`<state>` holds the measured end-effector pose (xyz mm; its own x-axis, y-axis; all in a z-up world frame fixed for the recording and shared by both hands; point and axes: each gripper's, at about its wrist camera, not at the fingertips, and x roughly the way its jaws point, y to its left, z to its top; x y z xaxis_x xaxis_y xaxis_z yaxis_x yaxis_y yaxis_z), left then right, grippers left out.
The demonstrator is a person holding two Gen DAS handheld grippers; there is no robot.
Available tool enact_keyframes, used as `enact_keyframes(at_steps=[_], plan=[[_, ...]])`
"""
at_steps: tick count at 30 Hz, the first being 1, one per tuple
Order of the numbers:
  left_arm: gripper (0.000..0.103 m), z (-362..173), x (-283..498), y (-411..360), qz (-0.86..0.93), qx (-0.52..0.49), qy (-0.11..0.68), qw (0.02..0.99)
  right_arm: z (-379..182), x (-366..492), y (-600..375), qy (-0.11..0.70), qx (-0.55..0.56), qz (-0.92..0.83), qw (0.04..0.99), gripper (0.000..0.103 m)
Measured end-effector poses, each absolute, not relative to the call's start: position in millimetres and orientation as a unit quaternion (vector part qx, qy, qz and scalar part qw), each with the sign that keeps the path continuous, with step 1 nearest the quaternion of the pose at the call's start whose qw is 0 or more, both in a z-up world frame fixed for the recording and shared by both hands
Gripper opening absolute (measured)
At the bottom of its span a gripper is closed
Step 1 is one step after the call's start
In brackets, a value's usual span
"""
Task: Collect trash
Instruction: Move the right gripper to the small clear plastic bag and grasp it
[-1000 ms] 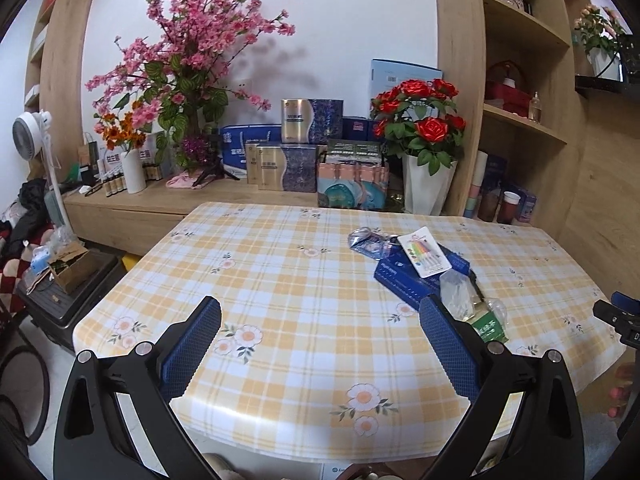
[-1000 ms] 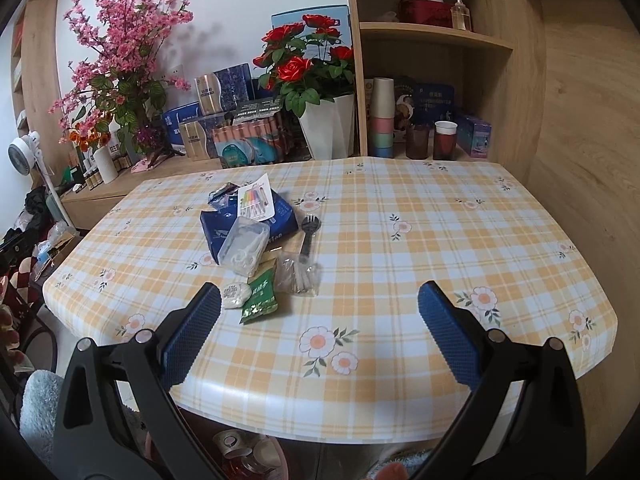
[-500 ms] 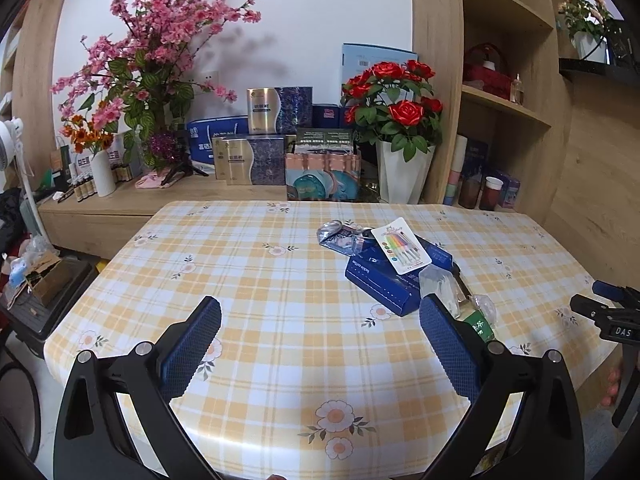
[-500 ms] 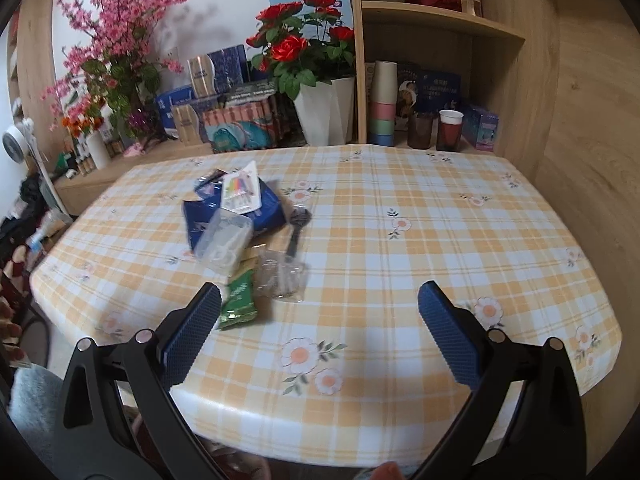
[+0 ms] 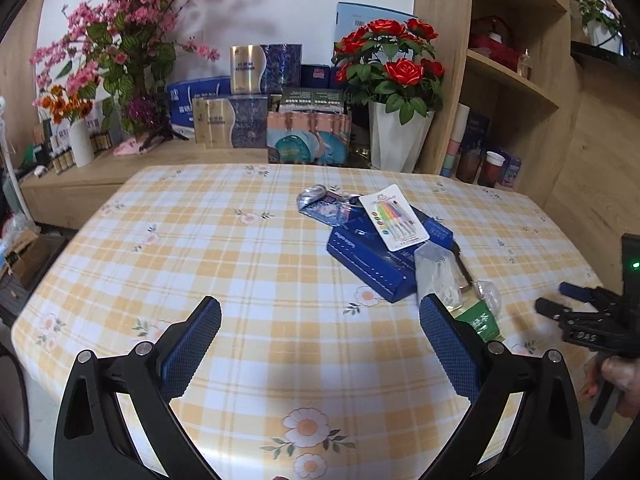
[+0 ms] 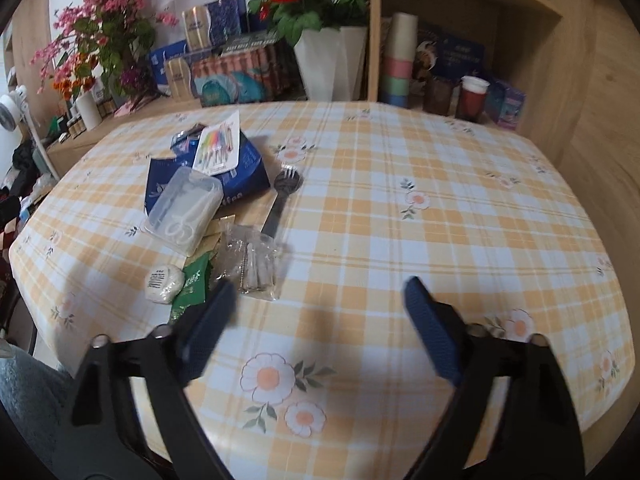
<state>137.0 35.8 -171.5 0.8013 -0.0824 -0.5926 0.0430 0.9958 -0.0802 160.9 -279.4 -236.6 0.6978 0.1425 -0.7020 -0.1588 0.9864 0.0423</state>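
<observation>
Over the near edge of the table (image 6: 400, 208), covered in a yellow plaid cloth with a daisy print, your right gripper (image 6: 316, 308) hangs with its jaws spread wide and nothing between the blue pads. Your left gripper (image 5: 320, 332) is likewise wide open and empty above the near part of the same cloth; in its view the right gripper appears at the right margin, held in your right hand (image 5: 618, 380).

Just beyond the right gripper's left finger lies the trash, gathered in one loose cluster. Nearest are a green sachet (image 6: 192, 284), a small round white packet (image 6: 164, 283) touching its left side, and a clear plastic bag of screws (image 6: 254, 264) just to its right. Behind these a clear plastic case (image 6: 184, 210) rests partly on a flattened blue carton (image 6: 236, 172). A black plastic fork (image 6: 280, 200) lies beside the carton, tines pointing away from you. On top of the carton sits a white card of coloured pens (image 6: 218, 146), and a crumpled foil wrapper (image 5: 320, 204) lies at the cluster's far edge.

Farther back, past the table, a white vase of red roses (image 5: 396, 140) stands against the wooden shelving (image 5: 512, 76), with stacked boxes (image 5: 232, 120) and a spray of pink blossom (image 5: 128, 28) to its left.
</observation>
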Motion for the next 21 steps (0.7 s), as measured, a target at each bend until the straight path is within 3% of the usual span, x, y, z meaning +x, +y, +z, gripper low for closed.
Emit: enact_keyframes(at_steps=[9,18,21], plan=[[0.096,-182,153,18,-0.046,-0.019,0.326,0.944,-259,202,-254,0.419,-0.004,0.113,0.901,0.066],[0.082,-194,165,10,-0.066,-0.027,0.348,0.935,-270,218,-231,0.431,-0.008,0.147,0.89,0.059],[0.08,-197,165,5,-0.075,-0.026,0.353,0.932,-273,218,-231,0.439,0.003,0.165,0.883,0.044]])
